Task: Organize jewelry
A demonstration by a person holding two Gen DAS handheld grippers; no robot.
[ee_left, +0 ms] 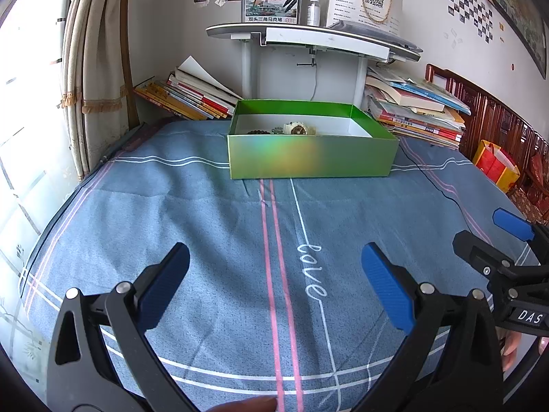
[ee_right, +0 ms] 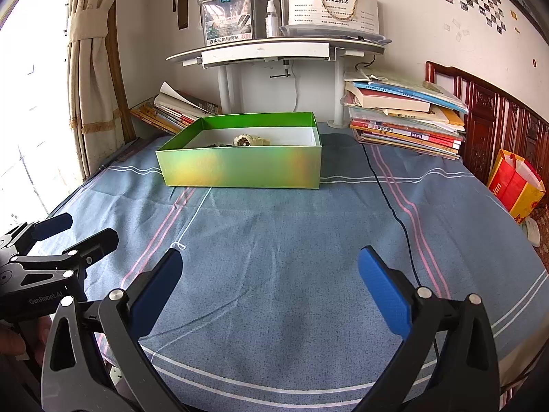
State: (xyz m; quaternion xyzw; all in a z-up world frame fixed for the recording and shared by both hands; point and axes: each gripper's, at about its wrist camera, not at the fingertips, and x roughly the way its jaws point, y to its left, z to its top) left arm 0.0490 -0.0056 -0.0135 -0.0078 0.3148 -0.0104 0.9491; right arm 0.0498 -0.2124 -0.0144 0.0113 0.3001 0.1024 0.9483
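Observation:
A shiny green box (ee_left: 310, 156) with a white inside stands open at the far side of the blue bedsheet; it also shows in the right wrist view (ee_right: 240, 168). In it lie a cream watch (ee_left: 298, 128) (ee_right: 248, 141) and dark beads (ee_left: 259, 132) beside it. My left gripper (ee_left: 274, 257) is open and empty, low over the sheet, well short of the box. My right gripper (ee_right: 269, 261) is open and empty too, beside the left one. Each gripper shows at the edge of the other's view: the right one (ee_left: 487, 233) and the left one (ee_right: 85, 230).
Stacks of books lie behind the box at left (ee_left: 192, 98) and right (ee_left: 415, 110). A white shelf (ee_left: 308, 36) stands above them. A thin black cable (ee_right: 387, 199) runs across the sheet right of the box. A red and yellow bag (ee_right: 514, 185) stands past the bed's right edge.

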